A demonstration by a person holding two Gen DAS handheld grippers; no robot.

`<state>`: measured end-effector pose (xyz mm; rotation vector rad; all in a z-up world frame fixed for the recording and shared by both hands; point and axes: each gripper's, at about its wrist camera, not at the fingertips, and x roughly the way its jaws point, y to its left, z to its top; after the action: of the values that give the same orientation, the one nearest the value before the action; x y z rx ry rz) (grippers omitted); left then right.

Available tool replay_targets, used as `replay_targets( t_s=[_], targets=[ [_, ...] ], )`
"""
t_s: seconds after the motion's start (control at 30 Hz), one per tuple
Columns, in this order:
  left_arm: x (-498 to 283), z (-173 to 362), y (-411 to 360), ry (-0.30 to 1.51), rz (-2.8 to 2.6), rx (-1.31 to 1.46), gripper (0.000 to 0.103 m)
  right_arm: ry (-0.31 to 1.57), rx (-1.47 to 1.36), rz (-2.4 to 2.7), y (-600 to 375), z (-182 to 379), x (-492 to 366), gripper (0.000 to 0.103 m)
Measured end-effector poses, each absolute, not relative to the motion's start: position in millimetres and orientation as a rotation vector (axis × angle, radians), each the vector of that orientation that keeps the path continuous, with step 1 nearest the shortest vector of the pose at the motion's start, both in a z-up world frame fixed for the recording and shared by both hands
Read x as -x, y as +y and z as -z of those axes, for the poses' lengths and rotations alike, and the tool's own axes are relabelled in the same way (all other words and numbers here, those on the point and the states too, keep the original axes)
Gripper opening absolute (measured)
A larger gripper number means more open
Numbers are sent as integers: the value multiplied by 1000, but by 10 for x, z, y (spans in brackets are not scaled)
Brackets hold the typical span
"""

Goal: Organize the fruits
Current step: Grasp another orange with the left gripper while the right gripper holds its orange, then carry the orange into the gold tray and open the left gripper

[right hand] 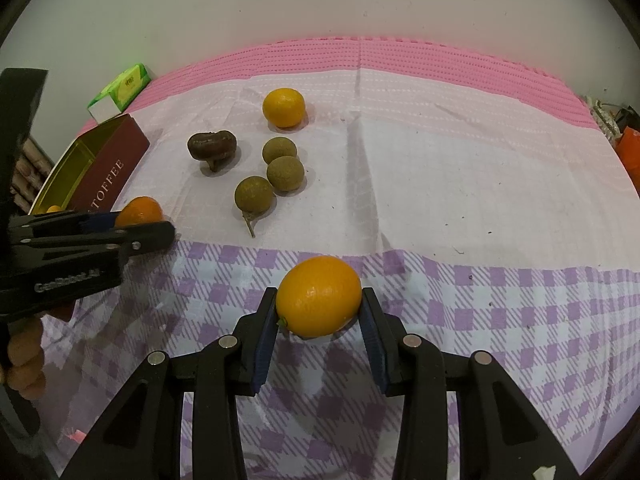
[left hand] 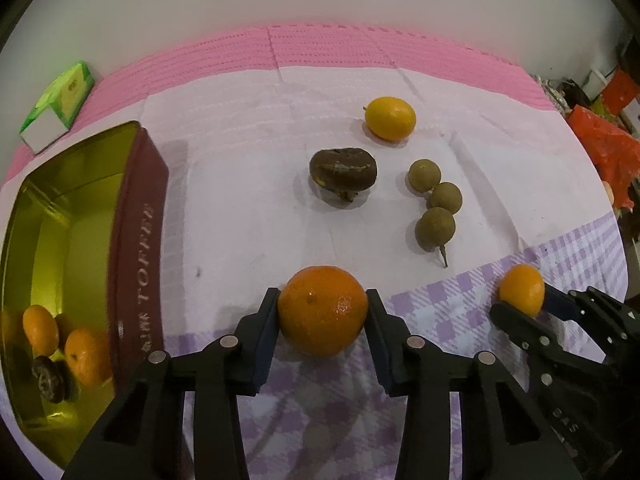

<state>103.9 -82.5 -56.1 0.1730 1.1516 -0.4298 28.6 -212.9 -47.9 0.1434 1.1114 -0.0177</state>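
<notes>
Gripping an orange (left hand: 322, 314) between its fingers, the left gripper (left hand: 322, 320) likely aims for the tin (left hand: 138, 216) to its left; the right gripper (right hand: 319, 300) clamps a kumquat (right hand: 319, 296), tabletop beneath.

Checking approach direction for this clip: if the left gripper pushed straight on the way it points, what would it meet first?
The left gripper is shut on a round orange mandarin and angled steeply down, so it would probably press first into the purple checked cloth beneath; depth is unclear.
</notes>
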Motion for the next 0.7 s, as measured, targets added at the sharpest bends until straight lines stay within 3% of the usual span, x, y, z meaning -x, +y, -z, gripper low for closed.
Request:
replay_targets(
  t_s=[0.7],
  targets=[
    [-864, 6, 168, 1058, 308, -138, 42, 1099, -98, 29, -2087, 497, -273, 37]
  ],
)
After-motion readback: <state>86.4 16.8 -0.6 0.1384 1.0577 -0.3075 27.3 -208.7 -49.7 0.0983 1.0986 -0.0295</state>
